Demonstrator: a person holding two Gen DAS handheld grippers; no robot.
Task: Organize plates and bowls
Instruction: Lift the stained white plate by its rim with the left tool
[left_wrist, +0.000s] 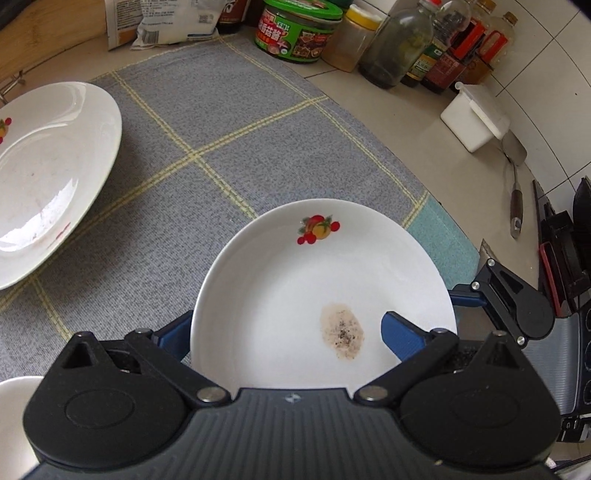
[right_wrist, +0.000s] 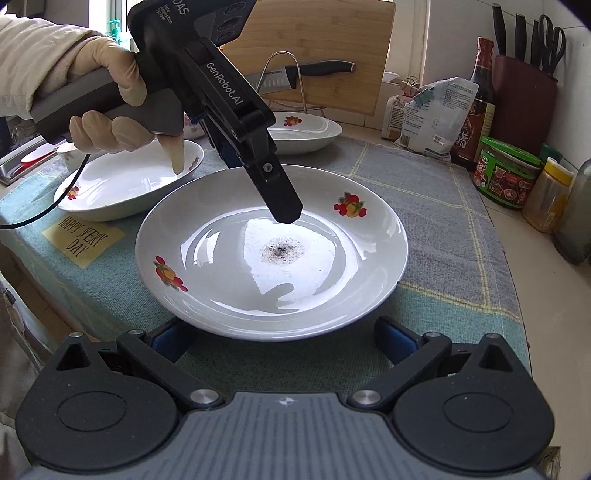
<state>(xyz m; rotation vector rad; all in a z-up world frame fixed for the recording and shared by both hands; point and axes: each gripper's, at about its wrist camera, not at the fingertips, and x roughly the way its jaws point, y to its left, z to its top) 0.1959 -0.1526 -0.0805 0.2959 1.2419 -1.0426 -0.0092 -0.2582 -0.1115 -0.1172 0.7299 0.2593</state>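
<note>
Left wrist view: the left gripper (left_wrist: 288, 336) stands spread across the stained plate (left_wrist: 321, 288), one finger over the well at 3 o'clock, the other tucked behind the rim at 9 o'clock, apparently set to pinch that rim for a lift. The plate lies on the checked cloth (left_wrist: 221, 129). A second plate (left_wrist: 48, 177) sits at 10 o'clock, cut off by the frame. The right gripper (left_wrist: 509, 306) shows only in part at 3 o'clock. Whether either finger touches the plate cannot be told

Right wrist view: the right gripper (right_wrist: 282, 343) waits with its fingers wide apart at the plate's (right_wrist: 332, 288) near rim at 6 o'clock, likely to steady or share the load. A gloved hand (right_wrist: 110, 92) brings the left gripper (right_wrist: 258, 184) down from 11 o'clock, its tip just above the well. The tool hides its other finger and part of a dish (right_wrist: 125, 184) at 10 o'clock, which sits near the plate, contact unclear
</note>
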